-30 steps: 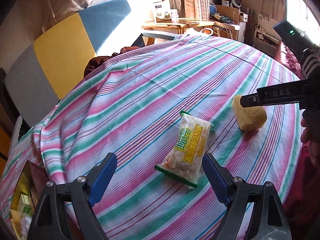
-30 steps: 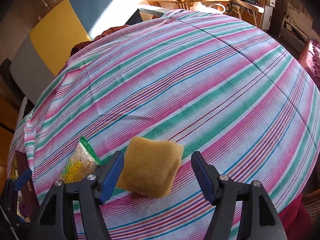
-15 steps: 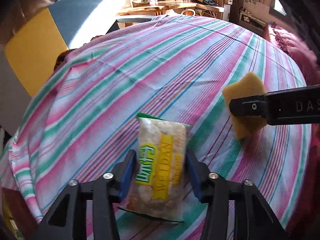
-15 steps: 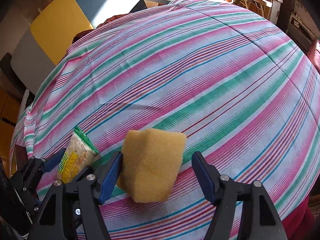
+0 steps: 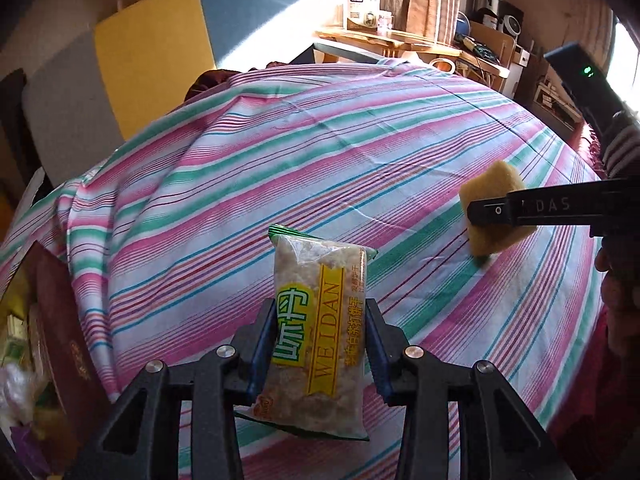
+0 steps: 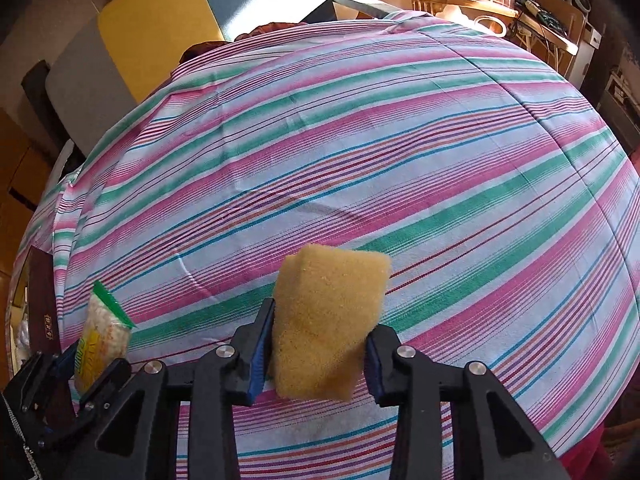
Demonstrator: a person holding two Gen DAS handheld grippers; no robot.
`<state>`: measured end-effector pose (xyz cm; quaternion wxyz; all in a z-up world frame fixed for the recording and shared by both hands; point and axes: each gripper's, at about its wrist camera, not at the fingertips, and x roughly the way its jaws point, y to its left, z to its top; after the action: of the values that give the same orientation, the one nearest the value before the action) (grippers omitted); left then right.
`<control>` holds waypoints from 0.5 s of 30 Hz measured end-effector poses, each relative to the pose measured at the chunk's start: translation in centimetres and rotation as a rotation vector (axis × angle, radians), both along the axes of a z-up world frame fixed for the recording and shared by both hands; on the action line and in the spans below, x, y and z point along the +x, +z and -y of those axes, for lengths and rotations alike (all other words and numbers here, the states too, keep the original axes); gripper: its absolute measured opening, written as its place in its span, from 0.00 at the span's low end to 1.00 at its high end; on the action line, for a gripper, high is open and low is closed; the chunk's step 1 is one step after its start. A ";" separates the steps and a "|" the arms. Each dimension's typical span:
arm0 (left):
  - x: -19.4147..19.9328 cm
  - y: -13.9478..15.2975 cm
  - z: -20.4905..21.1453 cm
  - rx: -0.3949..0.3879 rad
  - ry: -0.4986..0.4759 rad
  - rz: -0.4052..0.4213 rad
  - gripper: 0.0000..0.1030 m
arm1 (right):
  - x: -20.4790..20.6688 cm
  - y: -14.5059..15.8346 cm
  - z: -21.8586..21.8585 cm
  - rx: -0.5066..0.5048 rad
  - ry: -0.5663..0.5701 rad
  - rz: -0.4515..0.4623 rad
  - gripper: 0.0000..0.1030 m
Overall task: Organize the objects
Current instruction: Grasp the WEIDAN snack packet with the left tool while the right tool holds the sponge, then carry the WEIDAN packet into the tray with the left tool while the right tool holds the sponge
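The left tongs (image 5: 320, 344) are closed on a snack packet (image 5: 318, 336), their blue pads pressed against its two long sides; the packet is clear with a yellow band printed "WEIDAN" and green sealed ends, and it stands up out of the grip, its upper end tilted forward over the striped tablecloth (image 5: 280, 168) and its lower end hanging below the pads. The right tongs (image 6: 318, 350) are closed on a yellow sponge (image 6: 326, 320), which is squeezed at its lower half between the blue pads while its upper corner bulges free above them. In the left wrist view the sponge (image 5: 494, 210) shows at the right edge, clamped under a black finger marked "DAS", held just off the cloth with a dark green underside toward it. In the right wrist view the packet (image 6: 102, 336) appears at the lower left, held in the other tongs, well apart from the sponge. The pink, green and white striped cloth covers the tabletop. A dark maroon box (image 5: 60, 340) sits at the left edge of the cloth, and a chair with yellow, blue and grey panels (image 5: 152, 56) stands beyond the far side.
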<state>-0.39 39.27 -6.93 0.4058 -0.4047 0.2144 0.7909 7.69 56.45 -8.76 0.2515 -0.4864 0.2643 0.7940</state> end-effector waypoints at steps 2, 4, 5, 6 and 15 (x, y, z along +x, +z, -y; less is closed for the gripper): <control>-0.2 0.8 1.6 0.019 0.040 -0.009 0.41 | -0.2 0.2 0.6 0.030 0.025 0.002 0.36; -0.2 1.7 3.3 0.036 0.081 -0.021 0.41 | -0.2 0.5 1.1 0.056 0.050 0.000 0.36; -0.3 2.1 4.2 0.042 0.104 -0.029 0.41 | -0.3 0.5 1.4 0.062 0.064 -0.004 0.36; -0.6 2.5 4.9 0.047 0.128 -0.038 0.41 | -0.5 0.6 1.7 0.068 0.078 -0.009 0.36; -1.4 6.3 12.9 0.095 0.308 -0.141 0.41 | -2.4 0.9 4.9 0.130 0.226 -0.028 0.36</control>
<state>-1.81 26.38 -0.61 0.2822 -0.3565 0.1403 0.8795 5.33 51.53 -7.87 0.1875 -0.4847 0.1592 0.8394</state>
